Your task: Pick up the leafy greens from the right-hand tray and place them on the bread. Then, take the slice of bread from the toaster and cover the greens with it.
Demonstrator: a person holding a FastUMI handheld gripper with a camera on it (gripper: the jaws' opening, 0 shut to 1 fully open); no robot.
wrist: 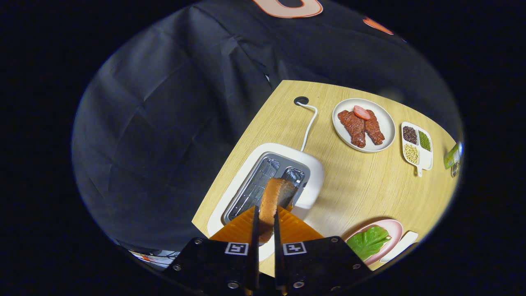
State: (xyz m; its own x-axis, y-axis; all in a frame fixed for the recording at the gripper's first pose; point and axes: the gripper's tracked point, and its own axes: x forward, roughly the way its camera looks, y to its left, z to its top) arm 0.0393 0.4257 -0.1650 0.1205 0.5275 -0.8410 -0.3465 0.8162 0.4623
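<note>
Nearest of all, the gripper (pixel 265 222) clamps a bread slice (pixel 271 201) edge-on between its two orange fingers (pixel 240 228), both pads pressing the slice's flat faces. That slice stands upright and hangs above the toaster (pixel 304 168), with its far end over the right-hand slot; whether its lower edge has fully cleared the slot cannot be told from this angle.

Below the fingers, the white toaster lies close to the table's near-left edge, its two slots showing bare metal grilles. Its white cord (pixel 310 123) runs away from the toaster's back to a round hole (pixel 301 100) near the table's far edge.

Just right of the fingers, at the table's near edge, sits a pink plate (pixel 394 228) carrying the greens (pixel 367 241), a flat leaf spread over what lies under it; any bread beneath it is hidden. A white tray (pixel 400 244) lies just beside that plate, partly cut off.

Between the toaster and the pink plate stretches a broad patch of bare table (pixel 357 189), the widest open room ahead.

Farther off, toward the far edge, a white plate (pixel 384 123) holds two brown meat strips and a pink sausage slice (pixel 361 112). Beside it, a small three-part dish (pixel 427 158) holds dark, green and pale beans. A green packet (pixel 452 155) sits at the far right edge.
</note>
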